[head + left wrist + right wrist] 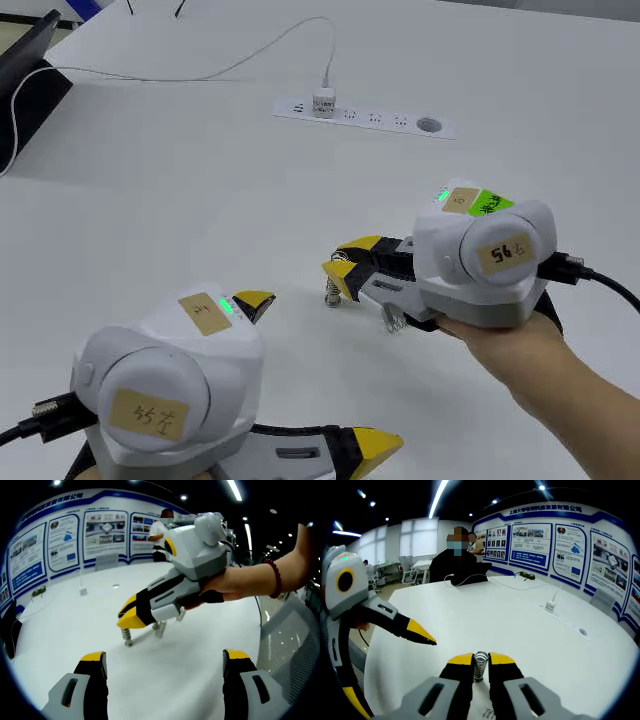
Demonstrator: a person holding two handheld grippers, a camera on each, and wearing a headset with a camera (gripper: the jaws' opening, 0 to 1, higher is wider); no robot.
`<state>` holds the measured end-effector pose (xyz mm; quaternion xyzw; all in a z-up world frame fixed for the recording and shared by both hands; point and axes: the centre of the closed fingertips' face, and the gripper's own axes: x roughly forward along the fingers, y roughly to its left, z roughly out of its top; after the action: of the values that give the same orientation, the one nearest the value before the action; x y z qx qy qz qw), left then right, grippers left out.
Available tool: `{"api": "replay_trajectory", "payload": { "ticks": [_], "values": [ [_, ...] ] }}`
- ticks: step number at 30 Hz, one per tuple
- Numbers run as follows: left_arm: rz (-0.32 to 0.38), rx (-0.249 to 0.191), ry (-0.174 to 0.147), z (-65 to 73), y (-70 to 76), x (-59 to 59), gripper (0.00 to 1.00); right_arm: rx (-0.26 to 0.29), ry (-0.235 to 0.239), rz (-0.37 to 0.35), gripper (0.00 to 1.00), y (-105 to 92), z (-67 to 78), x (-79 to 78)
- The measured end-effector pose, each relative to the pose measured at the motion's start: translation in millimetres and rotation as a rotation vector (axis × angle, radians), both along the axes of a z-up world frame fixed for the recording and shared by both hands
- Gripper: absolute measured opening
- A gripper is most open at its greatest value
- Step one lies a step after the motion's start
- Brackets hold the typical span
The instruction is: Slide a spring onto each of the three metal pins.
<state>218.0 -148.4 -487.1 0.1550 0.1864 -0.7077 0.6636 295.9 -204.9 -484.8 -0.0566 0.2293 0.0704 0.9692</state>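
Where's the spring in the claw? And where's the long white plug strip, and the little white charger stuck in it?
spring [480, 666]: right gripper view, on its middle coils.
power strip [390, 120]: head view, on its bare socket face.
charger [324, 102]: head view, on its white body.

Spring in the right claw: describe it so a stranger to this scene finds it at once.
On the white table, go from the power strip toward the person to the right claw. The spring stands upright on the tabletop, pinched between that claw's yellow tips. Its neighbours, the other springs, stand ungripped further back under the claw's body.
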Motion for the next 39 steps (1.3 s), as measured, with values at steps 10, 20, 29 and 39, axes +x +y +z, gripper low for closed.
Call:
{"api": "replay_trajectory", "payload": {
  "ticks": [10,20,29,39],
  "values": [
    [-0.003,0.006,0.003,-1.3,0.3,-0.6,0.97,0.003,0.03,-0.013,0.12,0.1,-10.5,-1.0],
    [-0.002,0.005,0.0,-0.8,1.1,-0.3,0.96,0.021,0.036,-0.02,0.12,1.1,-14.4,-0.7],
    [-0.001,-0.022,0.005,4.1,-1.1,-1.4,0.95,0.091,0.022,-0.046,0.21,1.1,-0.3,-6.0],
    [-0.018,-0.051,-0.027,12.0,-4.7,-2.4,0.89,0.109,0.006,-0.07,0.29,-2.5,18.2,-22.6]
  ]
}}
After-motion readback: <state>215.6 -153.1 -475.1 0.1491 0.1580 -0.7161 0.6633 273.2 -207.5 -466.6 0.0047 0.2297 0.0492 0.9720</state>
